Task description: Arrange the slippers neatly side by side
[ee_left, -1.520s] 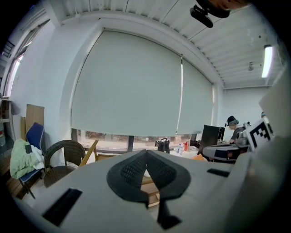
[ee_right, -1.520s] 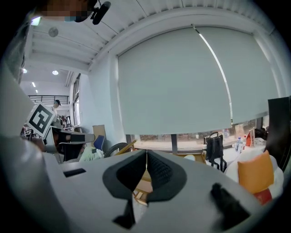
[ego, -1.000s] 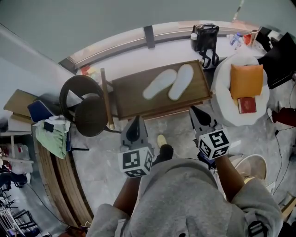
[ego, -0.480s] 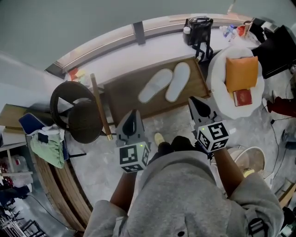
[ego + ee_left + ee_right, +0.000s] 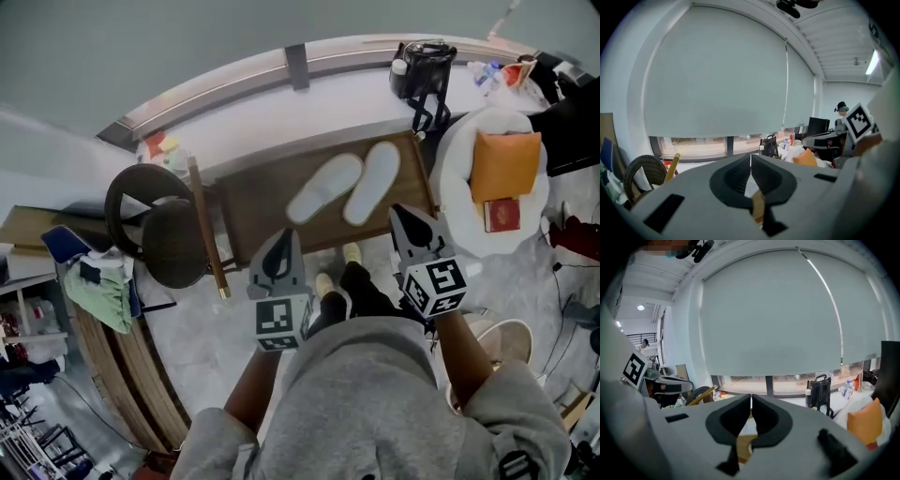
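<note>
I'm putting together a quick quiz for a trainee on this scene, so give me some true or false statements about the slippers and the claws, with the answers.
1. Both white fabric slippers lie on the brown wooden table. True.
2. The left claw grips a slipper. False: it is shut on nothing, away from both slippers.
3. The slippers lie parallel. False: they splay apart toward the person.
4. An orange cushion rests on the round white seat. True.
5. The right claw is wide open. False: it is shut and empty.
</note>
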Tool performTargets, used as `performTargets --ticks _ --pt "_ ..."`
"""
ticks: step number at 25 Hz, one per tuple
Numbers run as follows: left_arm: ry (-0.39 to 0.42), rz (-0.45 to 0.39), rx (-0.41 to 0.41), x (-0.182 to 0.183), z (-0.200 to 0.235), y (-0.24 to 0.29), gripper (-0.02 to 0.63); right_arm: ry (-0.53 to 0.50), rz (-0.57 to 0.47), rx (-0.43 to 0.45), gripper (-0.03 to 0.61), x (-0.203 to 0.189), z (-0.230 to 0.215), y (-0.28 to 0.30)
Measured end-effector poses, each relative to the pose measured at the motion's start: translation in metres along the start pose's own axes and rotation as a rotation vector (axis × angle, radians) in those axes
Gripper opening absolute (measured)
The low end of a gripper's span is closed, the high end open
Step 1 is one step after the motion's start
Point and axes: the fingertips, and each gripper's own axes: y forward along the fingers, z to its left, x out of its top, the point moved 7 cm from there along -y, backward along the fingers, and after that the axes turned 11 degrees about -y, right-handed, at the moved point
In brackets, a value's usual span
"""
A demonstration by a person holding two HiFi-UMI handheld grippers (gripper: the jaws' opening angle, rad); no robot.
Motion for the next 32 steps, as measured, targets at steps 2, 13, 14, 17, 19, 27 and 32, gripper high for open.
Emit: performTargets --ticks 2,13,14,17,19,27,32 --pt "0.006 0.016 0.0 0.0 -0.003 0.016 0.015 0.015 0.006 0.018 0.026 -0.003 -0.01 0.013" --pt "0.08 0.164 0.015 -0.042 0.001 0.123 0.017 0.017 0.076 0.121 0.028 -0.038 -0.05 0.076" --pt "0.086 0.175 0.017 -0.047 0.003 0.13 0.017 0.017 0.081 0.133 0.026 -0.041 -0.052 0.081" --pt "0.083 0.211 0.02 -0.06 0.01 0.151 0.017 0.025 0.091 0.162 0.026 -0.051 -0.059 0.094" --pt "0.076 0.235 0.02 -0.069 0.013 0.163 0.017 0.033 0.1 0.174 0.026 -0.057 -0.064 0.099" --pt "0.064 0.307 -0.001 -0.104 0.021 0.201 0.035 0.082 0.134 0.208 0.026 -0.085 -0.074 0.115" --pt "0.073 0.364 -0.058 -0.121 0.018 0.224 0.209 0.1 0.148 0.221 0.028 -0.1 -0.078 0.118"
